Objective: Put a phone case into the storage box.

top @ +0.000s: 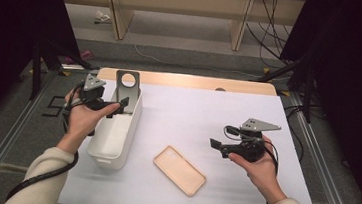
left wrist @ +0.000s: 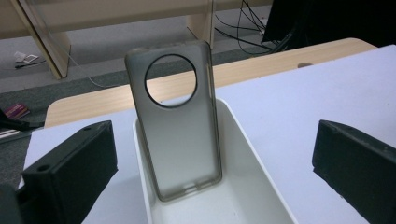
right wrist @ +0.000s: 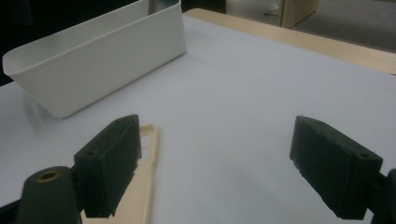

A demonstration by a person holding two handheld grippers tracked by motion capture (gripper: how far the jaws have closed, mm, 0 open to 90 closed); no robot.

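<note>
A grey see-through phone case (top: 127,84) with a round camera hole stands upright against the far end of a white bin (top: 114,148). My left gripper (top: 118,107) hovers over the bin just short of it. In the left gripper view the case (left wrist: 180,135) stands free inside the bin (left wrist: 243,130), and my left gripper (left wrist: 215,140) is open with its jaws wide on either side. A beige phone case (top: 179,170) lies flat mid-table. My right gripper (top: 215,144) is open to the right of it, holding nothing. The right gripper view has the beige case (right wrist: 142,186) under the left jaw of my right gripper (right wrist: 219,140).
A white sheet (top: 208,109) covers the table, with a strip of wood (top: 186,80) bare along the far edge. The bin (right wrist: 93,60) lies lengthwise at the left side. Beyond the table are floor, cables and wooden furniture legs.
</note>
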